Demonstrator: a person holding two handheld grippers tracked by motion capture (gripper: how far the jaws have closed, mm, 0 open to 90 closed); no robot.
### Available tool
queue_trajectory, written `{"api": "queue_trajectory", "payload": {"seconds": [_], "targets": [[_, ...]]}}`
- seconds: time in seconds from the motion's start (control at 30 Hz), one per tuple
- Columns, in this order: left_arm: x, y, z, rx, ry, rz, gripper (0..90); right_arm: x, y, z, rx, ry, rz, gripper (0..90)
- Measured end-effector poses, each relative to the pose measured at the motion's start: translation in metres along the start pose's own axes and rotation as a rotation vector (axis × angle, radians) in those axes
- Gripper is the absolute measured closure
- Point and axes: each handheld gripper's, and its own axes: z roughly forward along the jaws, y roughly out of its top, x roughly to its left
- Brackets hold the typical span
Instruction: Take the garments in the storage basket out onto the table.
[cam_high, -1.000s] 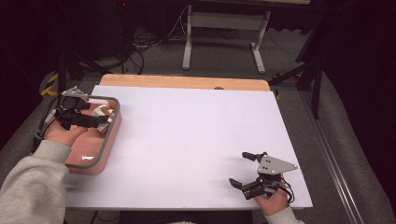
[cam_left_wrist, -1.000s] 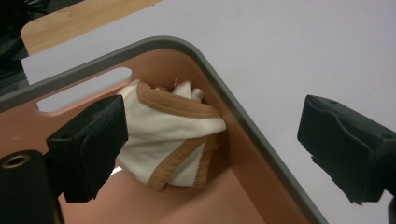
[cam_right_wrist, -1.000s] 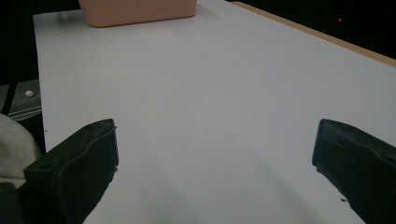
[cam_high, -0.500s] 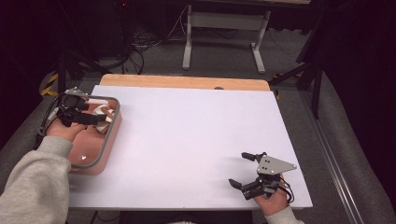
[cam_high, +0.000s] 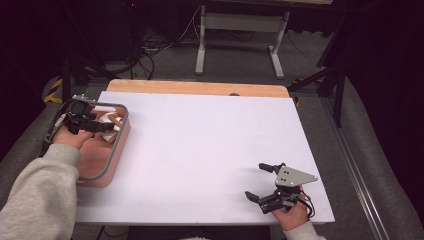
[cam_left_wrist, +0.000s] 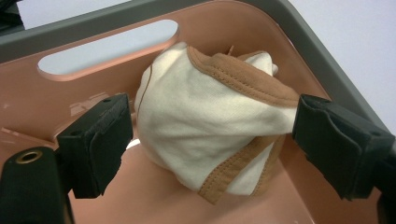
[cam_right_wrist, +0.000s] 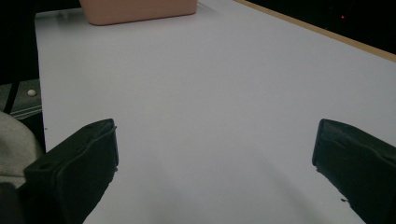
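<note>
Pink plastic forms the basket (cam_high: 111, 165) that is set at the left edge of the white table (cam_high: 200, 150), and its rim is edged in grey. A bundled cream cloth (cam_left_wrist: 210, 126) with tan stitched trim is seen lying inside the basket, up against the far wall, just below an oblong handle slot (cam_left_wrist: 107, 49) that is cut through that wall. In the high view the cloth (cam_high: 111, 122) is found in the far end of the basket, next to its right-hand wall.

The left gripper (cam_high: 102, 127) is lowered into the basket from the near-left side and is held by a hand in a grey sleeve (cam_high: 40, 200). In the left gripper view its jaws are spread wide to either side of the cloth: the right-hand jaw is seen at the cloth's edge, perhaps touching it, and the left-hand jaw is just beside the bundle, with a thin gap showing. The cloth is bracketed, not pinched.

The right gripper (cam_high: 260, 182) is held low over the near right part of the table, well apart from the basket, with its jaws parted wide and nothing between them. In the right gripper view the basket (cam_right_wrist: 137, 11) is seen far off across the bare white surface, and a wooden edge strip (cam_right_wrist: 327, 35) is seen along the table's far side.
</note>
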Motion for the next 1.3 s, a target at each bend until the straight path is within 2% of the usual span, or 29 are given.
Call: {"api": "queue_trajectory", "payload": {"seconds": [0.27, 0.43, 0.57, 0.63, 0.7, 0.83, 0.93, 1.07, 1.13, 1.17, 1.2, 1.23, 1.3], "targets": [[0.003, -0.001, 0.008, 0.017, -0.004, -0.005, 13.4, 0.000, 0.000, 0.000, 0.000, 0.000, -0.001, 0.9], [0.008, -0.003, 0.016, 0.038, -0.004, -0.030, 13.3, 0.000, 0.000, 0.001, 0.002, -0.001, -0.002, 0.9], [0.010, -0.004, 0.021, 0.033, -0.006, -0.010, 11.5, -0.001, 0.000, 0.001, 0.002, 0.000, -0.002, 0.9], [0.010, -0.004, 0.023, 0.040, -0.014, -0.015, 11.3, 0.000, 0.000, 0.001, 0.002, 0.000, -0.002, 0.9], [0.013, -0.007, 0.030, 0.060, -0.043, -0.022, 11.4, 0.000, 0.000, 0.001, 0.001, 0.000, -0.003, 0.9], [0.013, -0.008, 0.034, 0.068, -0.054, -0.038, 11.6, 0.000, 0.000, 0.000, -0.001, -0.001, -0.002, 0.9], [0.014, -0.009, 0.036, 0.073, -0.054, -0.028, 11.4, 0.000, 0.000, 0.000, 0.000, 0.001, -0.003, 0.9], [0.014, -0.009, 0.038, 0.077, -0.064, -0.030, 15.1, 0.000, 0.000, 0.000, 0.001, 0.002, -0.007, 0.9], [0.015, -0.010, 0.037, 0.082, -0.077, -0.043, 18.6, 0.000, 0.000, 0.000, 0.000, 0.002, -0.006, 0.9], [0.016, -0.010, 0.038, 0.083, -0.085, -0.070, 19.3, 0.000, 0.000, 0.000, -0.001, 0.002, -0.004, 0.9], [0.016, -0.010, 0.038, 0.083, -0.085, -0.070, 20.3, 0.000, 0.000, 0.000, 0.000, 0.004, -0.003, 0.9], [0.017, -0.011, 0.038, 0.089, -0.096, -0.089, 21.8, 0.000, 0.000, 0.000, 0.001, 0.005, -0.003, 0.9], [0.017, -0.011, 0.038, 0.091, -0.102, -0.092, 25.5, 0.000, 0.000, 0.000, 0.002, 0.006, -0.006, 0.9]]}}
